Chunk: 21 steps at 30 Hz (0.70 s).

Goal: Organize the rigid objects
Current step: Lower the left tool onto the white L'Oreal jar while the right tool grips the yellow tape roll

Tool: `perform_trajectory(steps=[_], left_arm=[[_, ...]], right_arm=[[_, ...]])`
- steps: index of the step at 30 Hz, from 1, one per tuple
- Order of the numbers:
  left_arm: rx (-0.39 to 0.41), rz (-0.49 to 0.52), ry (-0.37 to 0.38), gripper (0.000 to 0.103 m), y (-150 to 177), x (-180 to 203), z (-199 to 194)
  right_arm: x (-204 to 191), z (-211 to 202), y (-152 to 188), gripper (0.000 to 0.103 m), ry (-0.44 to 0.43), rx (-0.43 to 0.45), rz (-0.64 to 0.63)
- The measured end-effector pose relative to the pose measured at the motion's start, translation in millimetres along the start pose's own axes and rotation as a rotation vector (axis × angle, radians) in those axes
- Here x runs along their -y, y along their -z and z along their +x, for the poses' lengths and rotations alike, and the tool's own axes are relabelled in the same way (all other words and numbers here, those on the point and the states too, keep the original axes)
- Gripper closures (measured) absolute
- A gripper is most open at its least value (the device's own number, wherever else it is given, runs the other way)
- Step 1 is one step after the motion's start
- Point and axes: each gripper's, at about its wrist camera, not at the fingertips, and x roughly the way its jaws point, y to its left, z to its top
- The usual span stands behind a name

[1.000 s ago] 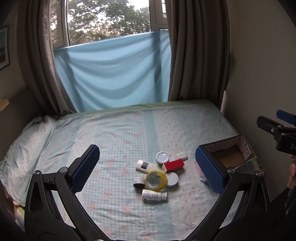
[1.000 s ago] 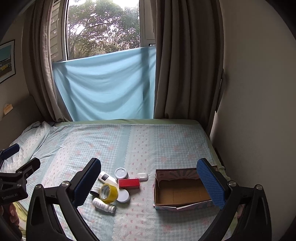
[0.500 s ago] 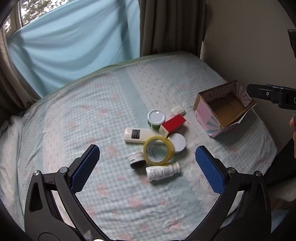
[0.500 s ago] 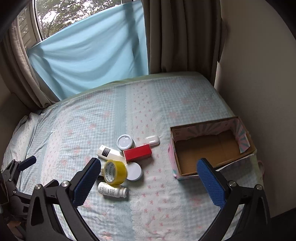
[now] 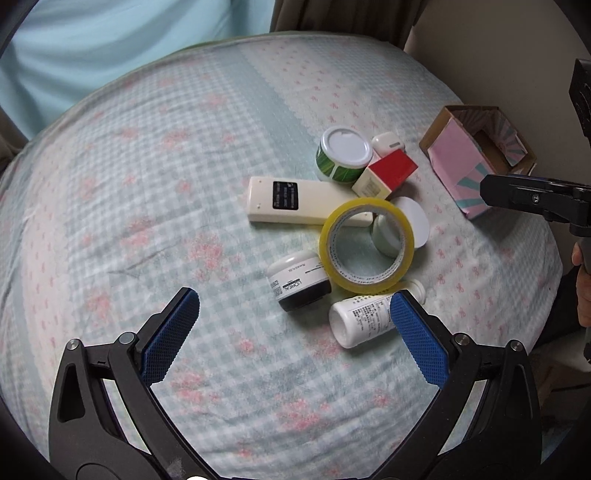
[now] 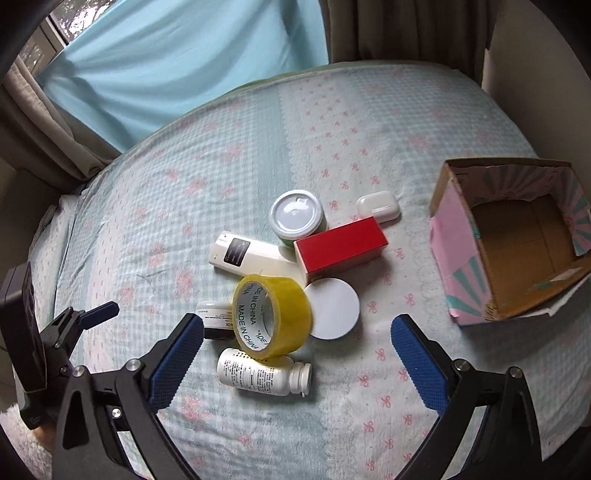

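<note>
pill bottle (image 6: 258, 373) between right claw (image 6: 295, 341) fingers

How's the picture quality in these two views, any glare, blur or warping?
Left wrist view: strong fisheye bulge bends the bed; soft, even light, faint shadows. Right wrist view: sharp enough to read the tape roll print; bright window corner, no glare on objects.

White pill bottle (image 5: 364, 320) partly behind the left gripper's right finger (image 5: 417, 338), small white jar (image 5: 386, 236) half hidden behind the tape roll (image 5: 365, 245), box (image 5: 476, 162) corner covered by the right gripper's finger ahead, jar label print too small to read.
</note>
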Motion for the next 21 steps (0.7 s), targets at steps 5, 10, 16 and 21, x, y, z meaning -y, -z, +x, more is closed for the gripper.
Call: perform_trajectory(steps=[5, 10, 16, 21], left_arm=[[-0.052, 0.053, 0.056, 0.001, 1.1, -13.4, 47.7], [-0.084, 0.079, 0.119, 0.001, 1.2, -18.5, 82.4], [-0.098, 0.106, 0.195, 0.003, -0.1, -18.2, 106.2], [-0.108, 0.139, 0.226, 0.009, -5.5, -15.1, 122.2]], right_arm=[[-3.1, 52.3, -5.7, 0.018, -0.008, -0.082, -0.1], [-11.4, 89.3, -12.7, 0.025, -0.065, -0.155, -0.221], [-19.0, 121.6, -21.1, 0.029, -0.141, -0.245, -0.329], [-21.5, 133.3, -26.5, 0.029, -0.179, -0.271, -0.388]])
